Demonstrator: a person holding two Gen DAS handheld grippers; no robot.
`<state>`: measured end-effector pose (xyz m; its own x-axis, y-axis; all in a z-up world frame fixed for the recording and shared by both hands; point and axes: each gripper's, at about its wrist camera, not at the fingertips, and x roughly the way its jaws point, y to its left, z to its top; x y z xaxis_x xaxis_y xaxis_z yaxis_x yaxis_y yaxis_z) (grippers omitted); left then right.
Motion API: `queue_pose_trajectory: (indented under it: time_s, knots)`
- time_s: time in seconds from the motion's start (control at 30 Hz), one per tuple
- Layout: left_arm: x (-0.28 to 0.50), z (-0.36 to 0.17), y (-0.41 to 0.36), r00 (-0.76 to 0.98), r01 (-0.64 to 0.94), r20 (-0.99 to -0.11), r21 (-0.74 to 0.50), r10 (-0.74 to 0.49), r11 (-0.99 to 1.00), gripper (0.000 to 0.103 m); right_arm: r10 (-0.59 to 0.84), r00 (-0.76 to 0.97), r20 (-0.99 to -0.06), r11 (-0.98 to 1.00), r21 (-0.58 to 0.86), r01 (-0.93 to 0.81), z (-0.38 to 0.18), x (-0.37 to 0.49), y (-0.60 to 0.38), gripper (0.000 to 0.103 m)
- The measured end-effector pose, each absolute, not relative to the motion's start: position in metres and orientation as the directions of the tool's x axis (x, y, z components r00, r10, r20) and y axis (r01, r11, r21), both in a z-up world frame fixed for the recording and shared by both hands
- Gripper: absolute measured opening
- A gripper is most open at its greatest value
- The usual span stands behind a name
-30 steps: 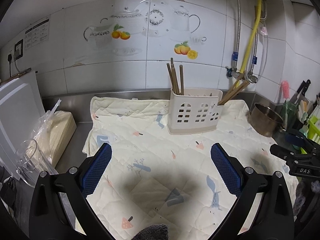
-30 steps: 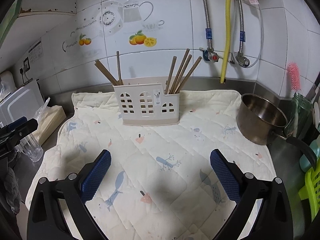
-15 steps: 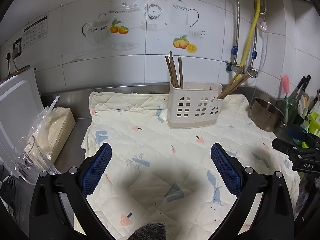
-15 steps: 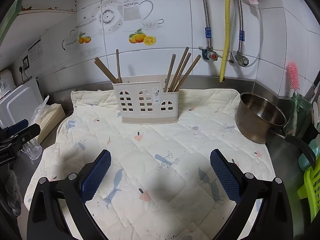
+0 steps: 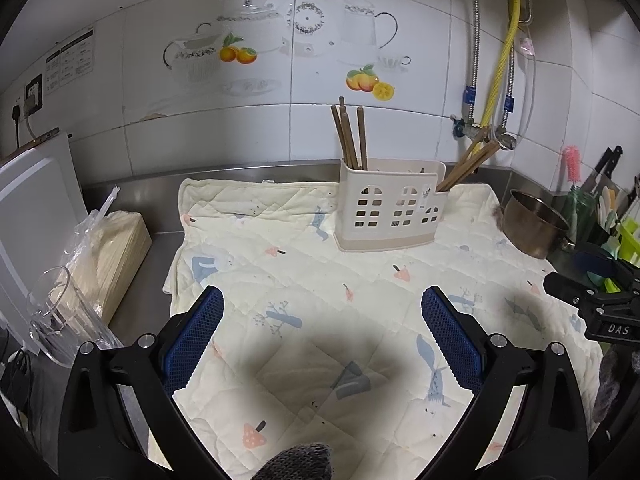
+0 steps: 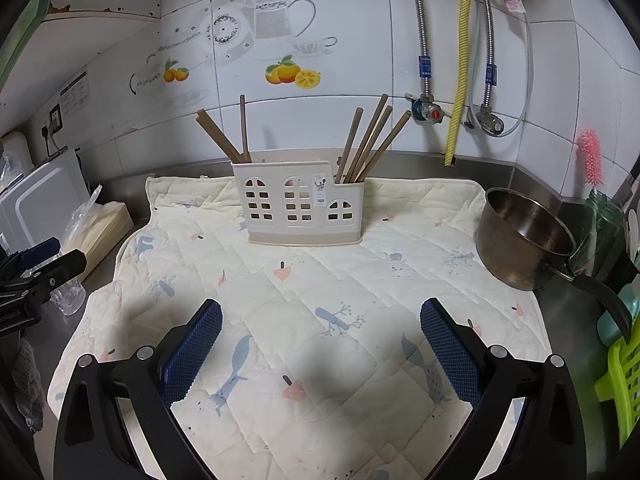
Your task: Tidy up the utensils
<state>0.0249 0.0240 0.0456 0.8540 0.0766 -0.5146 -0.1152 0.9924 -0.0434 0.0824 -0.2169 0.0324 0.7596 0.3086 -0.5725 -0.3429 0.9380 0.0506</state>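
Left gripper (image 5: 322,334) hanging over the quilted mat (image 5: 360,320), jaws spread wide, blue pads (image 5: 196,336) holding nothing. Right gripper (image 6: 320,344) doing the same over the mat (image 6: 320,280), wide open, nothing between its pads (image 6: 194,346).

Straight ahead of both grippers, well apart from them, sitting at the far end of the mat near the tiled wall: a cream utensil holder (image 6: 302,210) with little window holes, showing in the left view too (image 5: 390,210). Standing in its left end: a few brown chopsticks (image 6: 236,132), some leaning left, one almost straight up. Leaning out of its lower right end: four more chopsticks (image 6: 372,140), fanning to the right. Middle part showing nothing sticking out.

To the right of the holder, resting on the mat's edge: a steel pot (image 6: 524,236) with a dark handle, looking empty inside. Behind it, a jar (image 6: 600,216) holding a pink bottle brush (image 6: 591,156).

Off the mat on the left: a clear glass cup (image 5: 56,316), beside a plastic bag of pale sticks (image 5: 112,248) and a white cutting board (image 5: 36,200).
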Motion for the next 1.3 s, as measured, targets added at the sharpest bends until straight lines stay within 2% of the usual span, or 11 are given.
queue_pose_trajectory:
  time_s: [1.3]
  knots:
    - [0.025, 0.034, 0.015, 0.842, -0.099, -0.535, -0.032, 0.067, 0.995, 0.098, 0.301, 0.753, -0.585, 0.938, 0.039, -0.344, 0.025, 0.081, -0.213, 0.096]
